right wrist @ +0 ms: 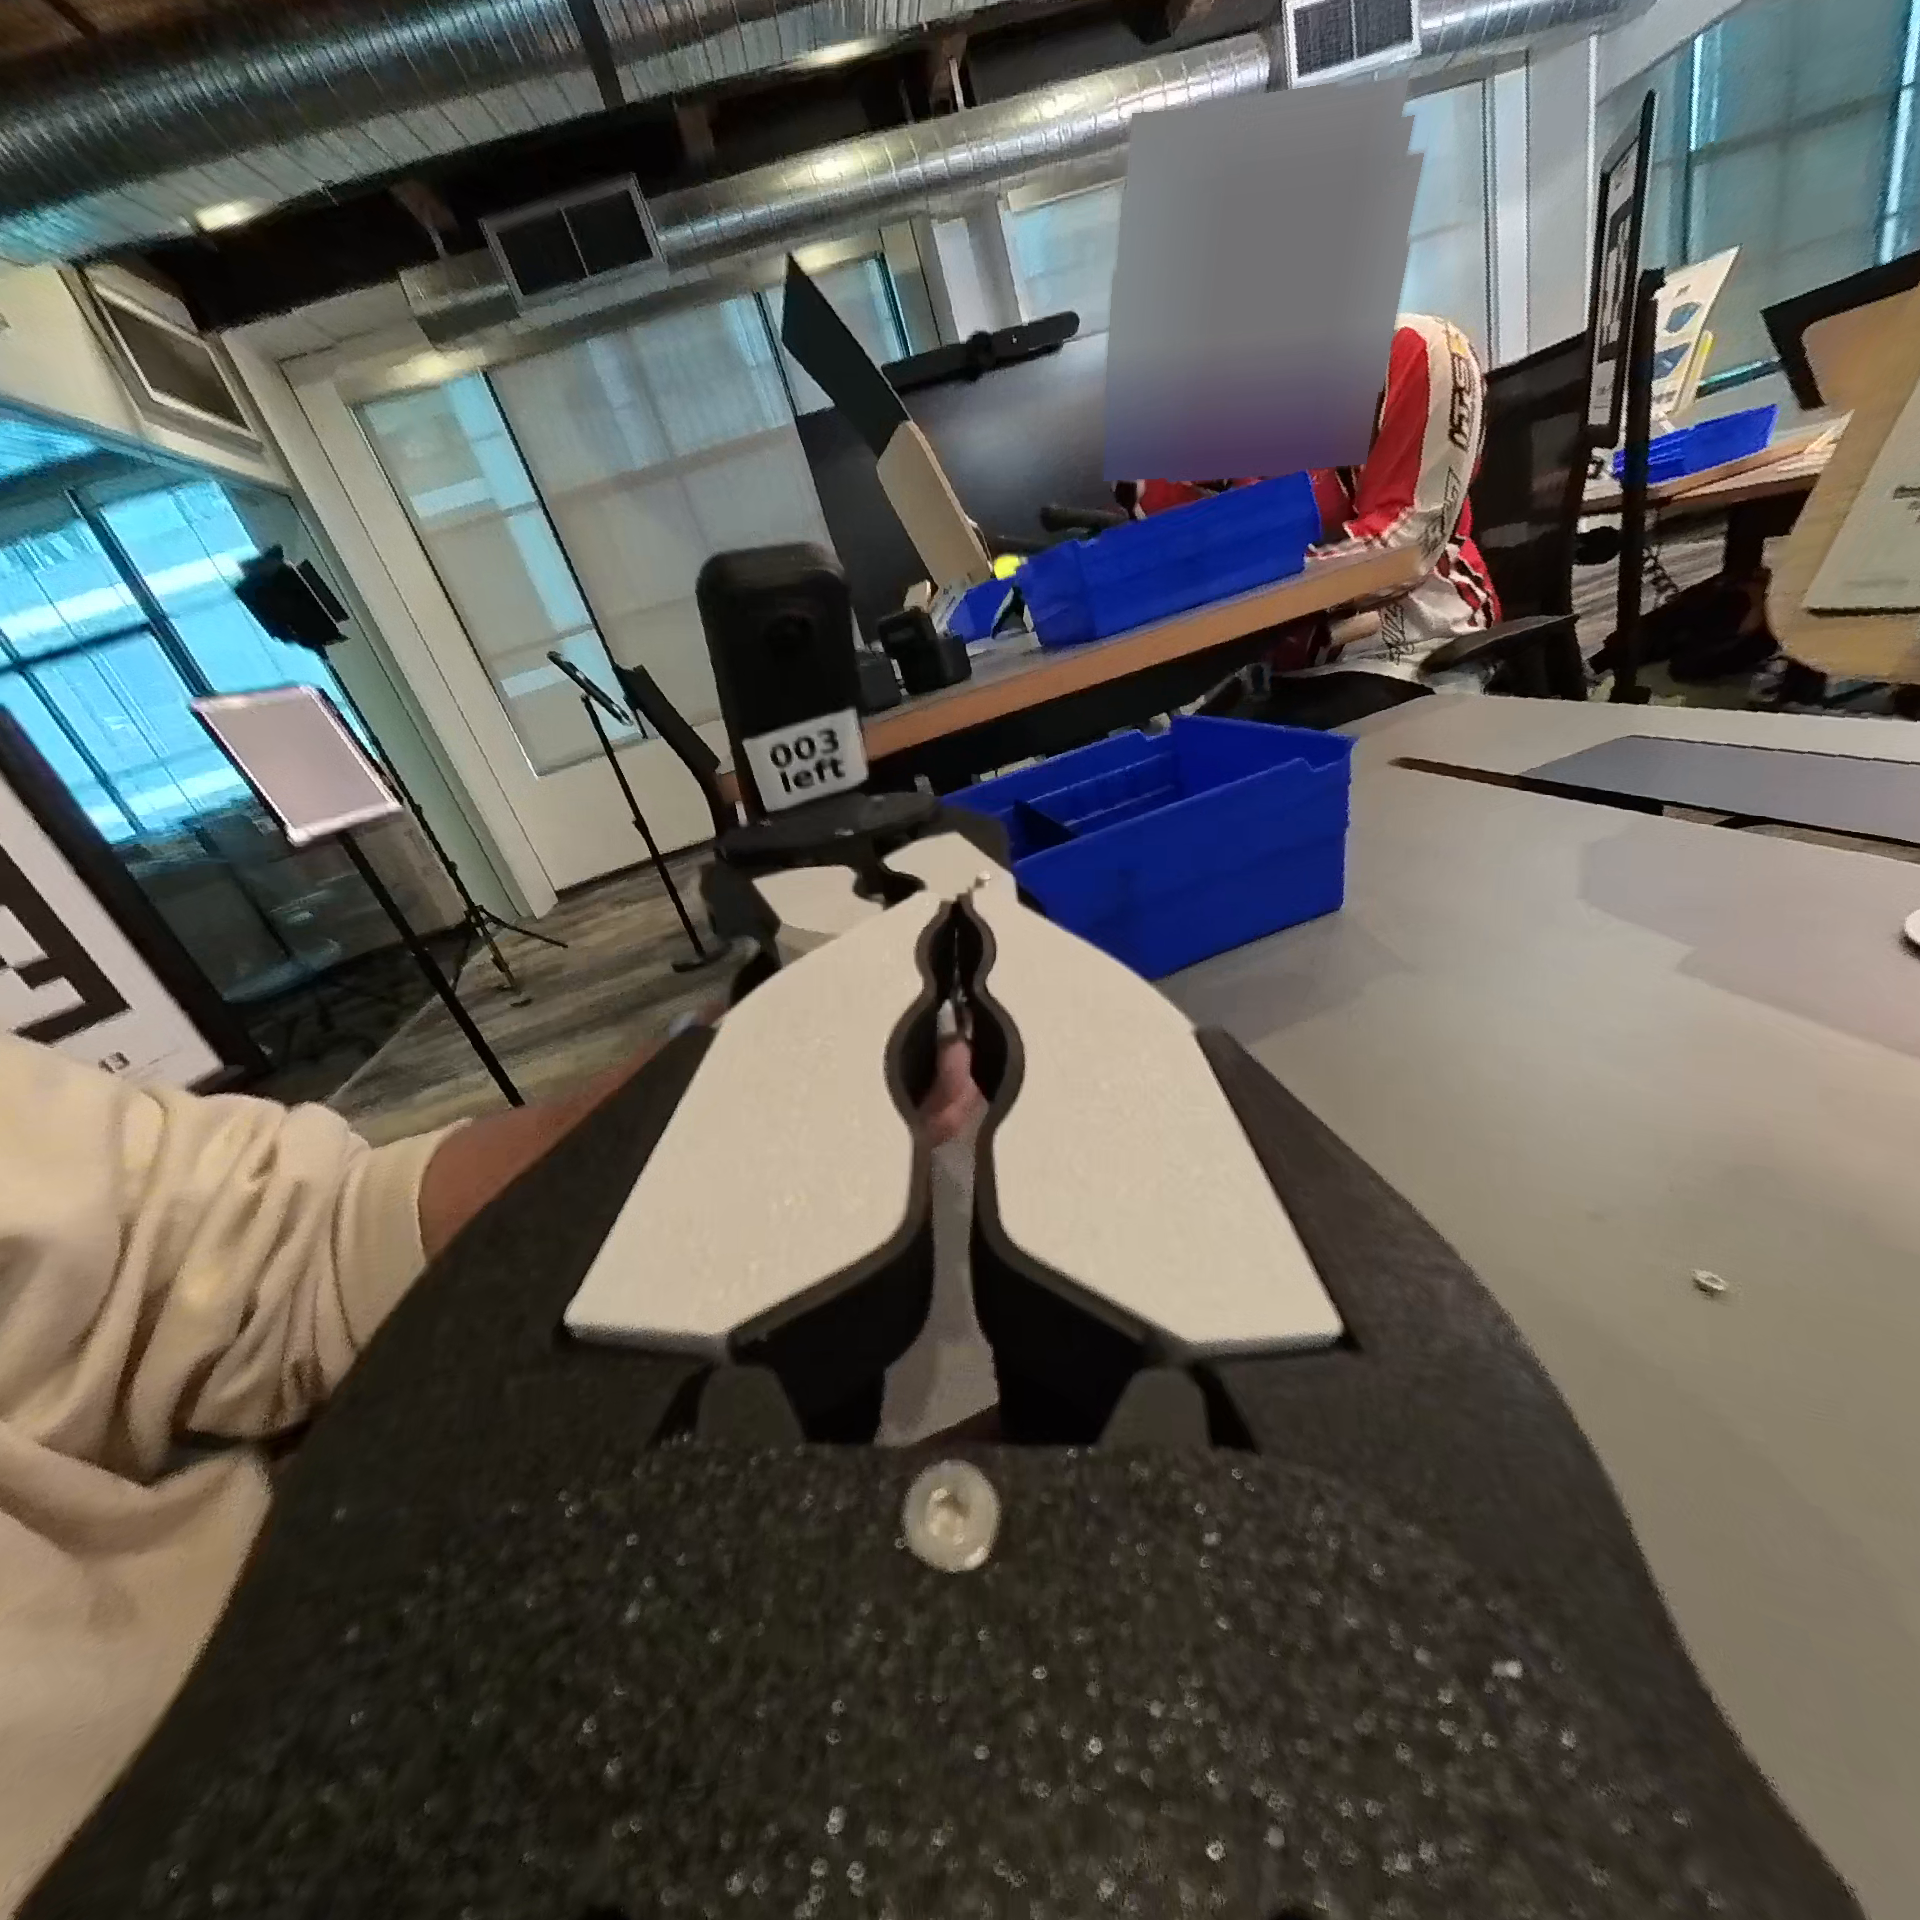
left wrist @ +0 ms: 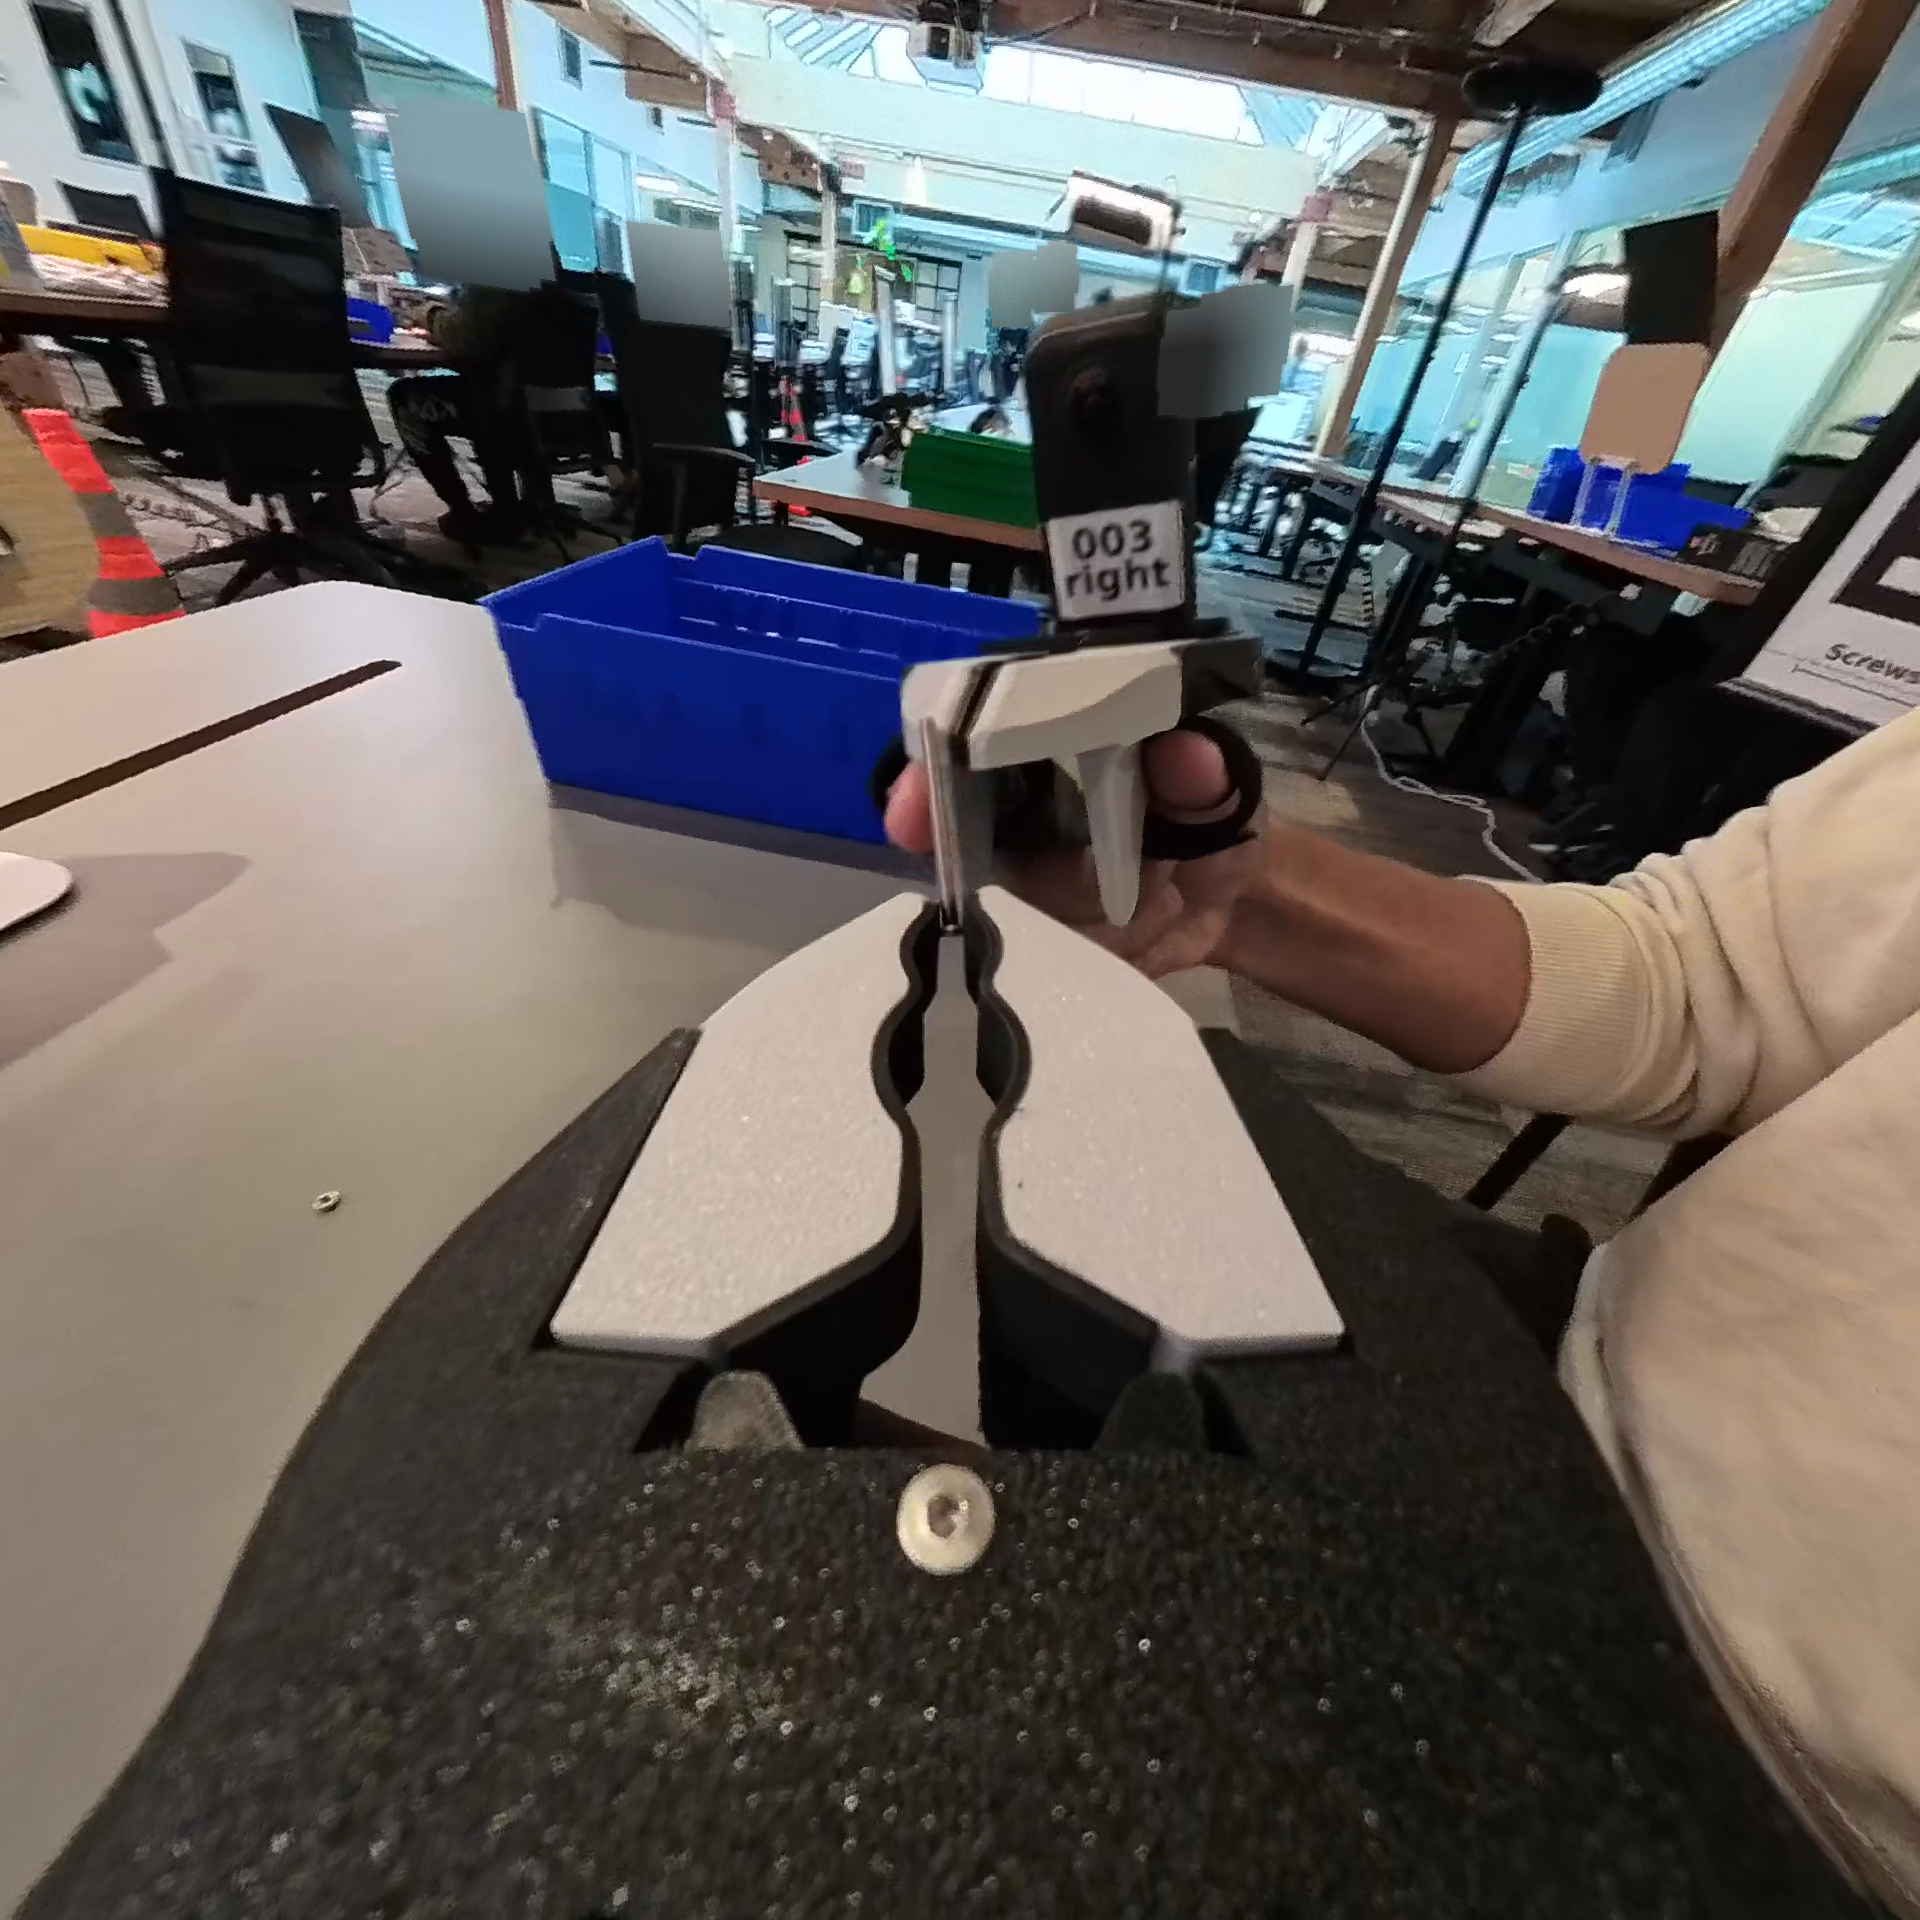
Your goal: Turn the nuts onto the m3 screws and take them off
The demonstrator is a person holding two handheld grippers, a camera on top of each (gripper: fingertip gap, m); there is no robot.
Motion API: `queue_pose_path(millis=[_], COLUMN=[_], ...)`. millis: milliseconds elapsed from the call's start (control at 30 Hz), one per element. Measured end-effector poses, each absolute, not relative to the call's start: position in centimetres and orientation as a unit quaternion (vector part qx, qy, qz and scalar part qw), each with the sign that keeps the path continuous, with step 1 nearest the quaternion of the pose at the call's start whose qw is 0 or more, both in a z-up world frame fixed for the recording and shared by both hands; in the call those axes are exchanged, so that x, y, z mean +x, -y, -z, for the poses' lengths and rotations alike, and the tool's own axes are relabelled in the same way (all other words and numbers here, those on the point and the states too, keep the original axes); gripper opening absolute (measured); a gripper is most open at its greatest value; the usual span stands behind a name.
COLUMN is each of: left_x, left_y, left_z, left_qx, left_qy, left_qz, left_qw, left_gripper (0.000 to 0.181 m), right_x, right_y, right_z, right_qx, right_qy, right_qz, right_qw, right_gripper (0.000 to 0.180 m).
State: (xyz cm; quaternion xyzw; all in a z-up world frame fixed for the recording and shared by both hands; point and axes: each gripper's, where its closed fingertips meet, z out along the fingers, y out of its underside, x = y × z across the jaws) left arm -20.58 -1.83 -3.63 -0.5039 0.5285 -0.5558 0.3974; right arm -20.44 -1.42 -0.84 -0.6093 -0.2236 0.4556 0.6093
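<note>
Both tongs (left wrist: 948,920) (right wrist: 961,914) tip-to-tip, nearly closed.

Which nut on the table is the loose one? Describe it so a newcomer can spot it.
Start at the wide grey table with the blue plastic bin at its far edge. Come back toward the near side, well clear of both claws: the small silver metal nut lies alone on bare tabletop. Nothing else lies near it.
</note>
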Motion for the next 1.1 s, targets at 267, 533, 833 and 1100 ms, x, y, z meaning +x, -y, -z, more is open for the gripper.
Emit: queue_pose_path(millis=[267,533,833,1100], left_x=[-22.9,-24.0,-25.0,-25.1], left_y=[-2.5,-4.9,-5.3,-5.3], left_z=[8.5,8.5,7.7,7.2], left_qx=[-0.581,-0.589,-0.591,-0.590], left_qy=[-0.481,-0.440,-0.412,-0.401], left_qz=[0.470,0.391,0.430,0.457], left_qw=[0.458,0.553,0.544,0.531], left_gripper=[0.004,0.004,0.004,0.004], right_x=[-12.3,-13.0,-14.3,-14.4], right_y=[-1.3,-8.6,-13.7,-14.9], right_z=[10.6,14.6,17.8,18.6], right_qx=[-0.826,-0.843,-0.868,-0.872], right_qy=[0.265,0.340,0.347,0.343], right_qz=[-0.189,-0.053,-0.085,-0.093], right_qw=[0.460,0.414,0.345,0.337], right_gripper=[0.049,0.027,0.024,0.021])
